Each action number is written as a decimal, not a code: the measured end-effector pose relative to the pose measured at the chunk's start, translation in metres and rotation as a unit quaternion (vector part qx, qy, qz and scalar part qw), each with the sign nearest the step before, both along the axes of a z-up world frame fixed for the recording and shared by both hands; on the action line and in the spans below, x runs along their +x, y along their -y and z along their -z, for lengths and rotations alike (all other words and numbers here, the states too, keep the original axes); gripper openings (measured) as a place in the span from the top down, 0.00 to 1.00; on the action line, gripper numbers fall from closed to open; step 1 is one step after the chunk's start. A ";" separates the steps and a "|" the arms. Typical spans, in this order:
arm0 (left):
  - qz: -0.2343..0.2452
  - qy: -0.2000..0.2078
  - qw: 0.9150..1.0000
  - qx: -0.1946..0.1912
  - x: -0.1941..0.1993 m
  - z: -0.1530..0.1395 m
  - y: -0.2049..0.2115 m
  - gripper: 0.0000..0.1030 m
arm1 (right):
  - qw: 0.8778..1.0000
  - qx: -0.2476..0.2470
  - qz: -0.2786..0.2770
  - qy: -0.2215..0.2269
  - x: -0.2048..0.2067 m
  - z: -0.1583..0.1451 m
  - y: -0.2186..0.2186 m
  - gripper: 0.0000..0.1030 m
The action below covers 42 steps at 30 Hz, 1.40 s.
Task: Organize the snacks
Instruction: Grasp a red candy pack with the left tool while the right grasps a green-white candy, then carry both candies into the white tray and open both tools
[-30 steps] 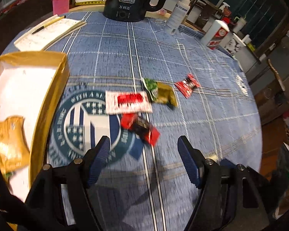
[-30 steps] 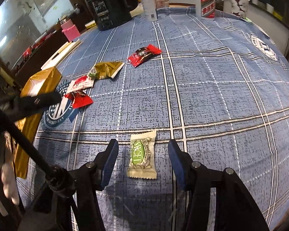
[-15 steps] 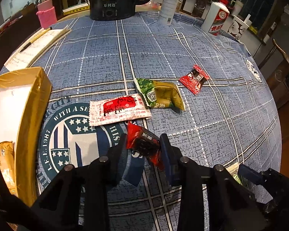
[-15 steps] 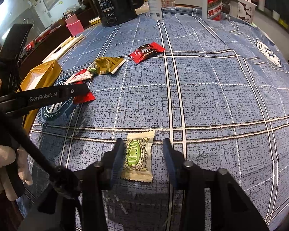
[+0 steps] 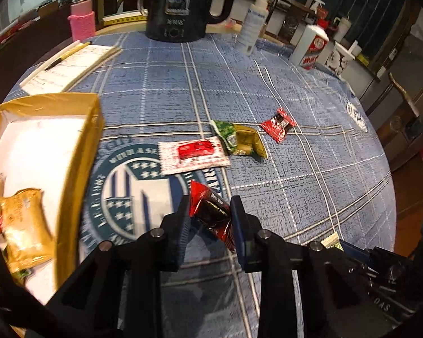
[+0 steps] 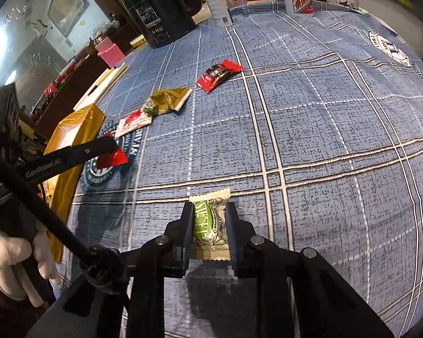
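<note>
My left gripper points down at the blue checked tablecloth. Its jaws are closing and pinch a red and black snack packet, which is also visible in the right wrist view. My right gripper is shut on a green and white snack packet lying flat on the cloth. A gold box at the left holds a yellow snack. Three loose packets lie on the cloth: white and red, green and gold, and red.
A black kettle, a white bottle, a red and white bottle and a pink cup stand along the far edge. A notepad with a pen lies at the back left. A gloved hand holds the left gripper.
Both grippers have shut: the left moved forward over the red and black packet and pinched it, and the right narrowed onto the green and white packet. The other packets have not moved.
</note>
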State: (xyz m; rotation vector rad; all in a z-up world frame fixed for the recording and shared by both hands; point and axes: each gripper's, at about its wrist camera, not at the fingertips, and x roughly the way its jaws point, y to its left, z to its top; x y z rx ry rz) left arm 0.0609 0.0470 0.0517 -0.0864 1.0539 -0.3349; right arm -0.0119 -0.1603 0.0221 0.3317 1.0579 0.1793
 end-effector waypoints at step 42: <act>-0.138 -0.018 0.990 -0.023 0.016 -0.005 -0.293 0.69 | 0.991 -0.004 -0.131 0.009 0.069 -0.039 -0.299 0.80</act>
